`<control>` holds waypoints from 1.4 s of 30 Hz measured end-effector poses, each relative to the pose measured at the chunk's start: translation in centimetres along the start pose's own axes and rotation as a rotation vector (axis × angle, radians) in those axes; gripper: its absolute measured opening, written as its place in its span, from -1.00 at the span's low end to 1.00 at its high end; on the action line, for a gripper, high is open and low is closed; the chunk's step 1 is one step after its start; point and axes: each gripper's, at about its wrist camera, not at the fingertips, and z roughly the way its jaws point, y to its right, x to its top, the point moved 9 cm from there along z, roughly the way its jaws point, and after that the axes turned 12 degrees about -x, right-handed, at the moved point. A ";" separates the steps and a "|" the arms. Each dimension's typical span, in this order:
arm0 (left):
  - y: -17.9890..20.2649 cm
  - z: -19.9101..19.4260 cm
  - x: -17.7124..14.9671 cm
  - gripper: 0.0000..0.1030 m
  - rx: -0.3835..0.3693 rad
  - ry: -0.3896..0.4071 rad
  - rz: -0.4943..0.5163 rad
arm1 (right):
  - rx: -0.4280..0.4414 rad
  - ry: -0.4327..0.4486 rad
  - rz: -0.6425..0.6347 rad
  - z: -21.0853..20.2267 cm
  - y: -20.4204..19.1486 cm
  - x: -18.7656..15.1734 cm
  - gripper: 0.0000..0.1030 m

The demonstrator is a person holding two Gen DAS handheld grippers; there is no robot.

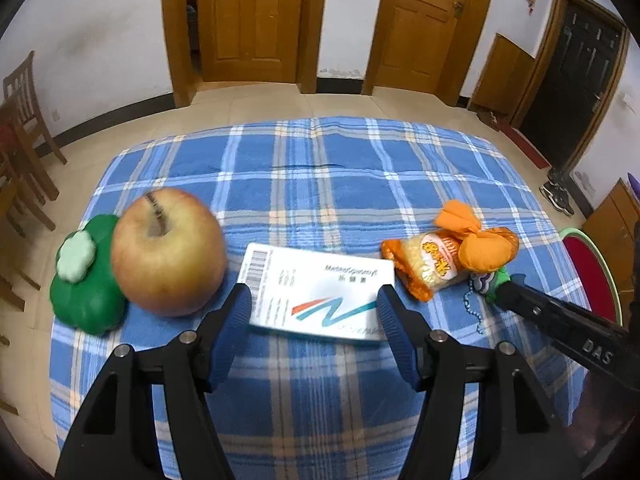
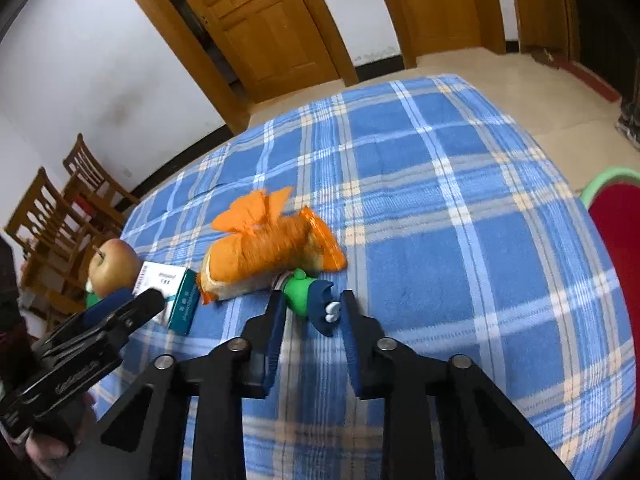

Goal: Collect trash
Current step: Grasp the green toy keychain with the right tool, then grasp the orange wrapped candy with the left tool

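A white medicine box (image 1: pixel 316 292) lies flat on the blue plaid tablecloth (image 1: pixel 320 168). My left gripper (image 1: pixel 314 308) is open just above it, one fingertip at each end of the box, and its pads do not press on it. To the right lies an orange snack packet (image 1: pixel 430 266) with an orange cloth toy (image 1: pixel 486 248) against it. My right gripper (image 2: pixel 310 310) is shut on a small green and blue toy (image 2: pixel 316 300) just in front of the packet (image 2: pixel 228 280). A blue bead chain (image 1: pixel 472 306) hangs from the toy (image 1: pixel 486 282).
An apple (image 1: pixel 168 252) and a green toy pepper (image 1: pixel 86 280) sit left of the box. A red basin with a green rim (image 1: pixel 592 276) stands off the table's right edge. Wooden chairs (image 2: pixel 60 216) stand at the left. Doors line the far wall.
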 end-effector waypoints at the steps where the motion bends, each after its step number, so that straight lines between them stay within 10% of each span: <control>1: 0.1 0.1 0.1 0.30 0.002 -0.004 0.008 | 0.007 0.003 0.005 -0.3 0.1 -0.1 -0.75; 24: 2.9 2.1 0.2 0.62 -0.024 -0.096 0.130 | 0.067 0.119 0.123 -8.9 6.7 -2.7 -0.75; 42: 9.1 1.1 2.8 0.25 -0.131 -0.070 0.172 | 0.076 0.178 0.211 -11.8 10.8 -3.1 -0.75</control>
